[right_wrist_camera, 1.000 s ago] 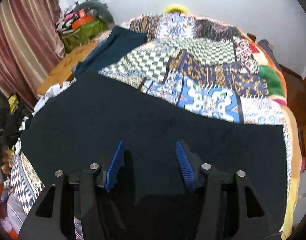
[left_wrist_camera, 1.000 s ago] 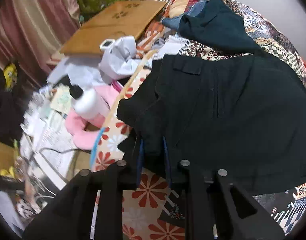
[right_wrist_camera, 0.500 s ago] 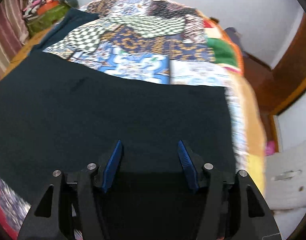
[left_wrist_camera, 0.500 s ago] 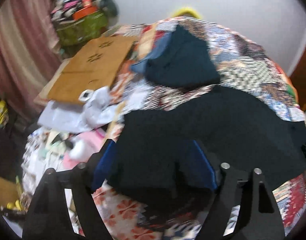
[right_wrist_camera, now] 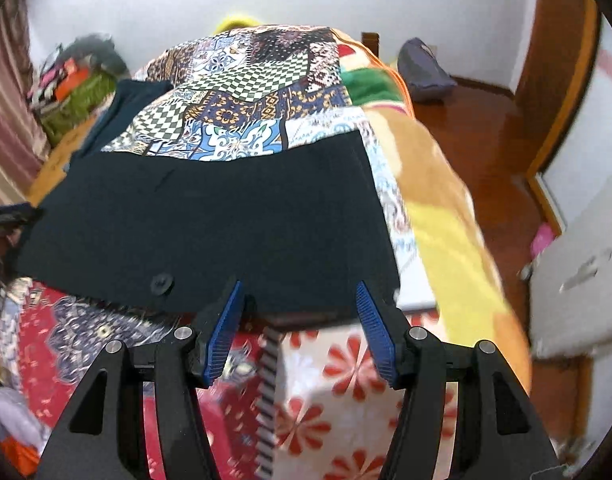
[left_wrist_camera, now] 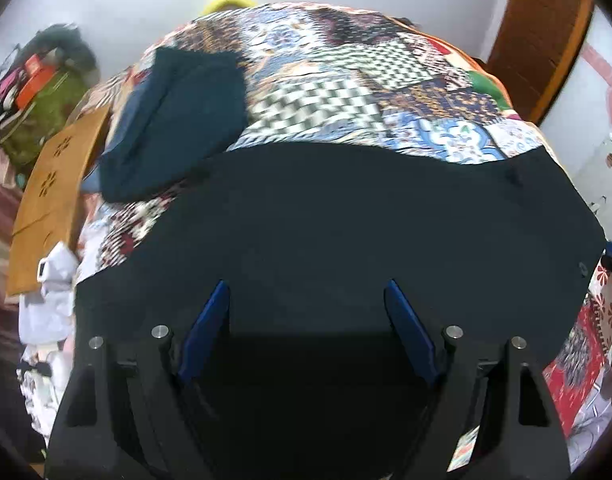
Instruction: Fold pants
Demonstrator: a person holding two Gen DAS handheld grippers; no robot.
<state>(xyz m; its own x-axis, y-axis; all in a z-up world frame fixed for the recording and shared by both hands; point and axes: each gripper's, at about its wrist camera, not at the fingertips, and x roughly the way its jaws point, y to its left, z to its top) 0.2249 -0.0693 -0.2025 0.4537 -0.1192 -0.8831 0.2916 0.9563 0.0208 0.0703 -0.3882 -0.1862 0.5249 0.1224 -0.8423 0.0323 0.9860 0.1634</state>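
We hold left gripper (left_wrist_camera: pixel 306 312) over dark pants (left_wrist_camera: pixel 345 216), jaws wide and opening, cloth under them, pads clear of it. Right gripper (right_wrist_camera: pixel 298 308) parted about halfway at near hem, nothing pinched. Pants lie flat across patchwork bedspread (right_wrist_camera: pixel 242 92); button (right_wrist_camera: pixel 162 282) near front edge. Beyond: folded dark garment (left_wrist_camera: pixel 178 120), wooden board (left_wrist_camera: pixel 54 200).

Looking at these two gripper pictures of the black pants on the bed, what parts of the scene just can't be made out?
- Left wrist view: the near edge of the black pants is hidden behind the left gripper, whose jaws are opening.
- Left wrist view: the teal garment is blurred; what it is can't be told.
- Right wrist view: the quilt under the pants is covered.
- Right wrist view: the right gripper hides the bed's front.
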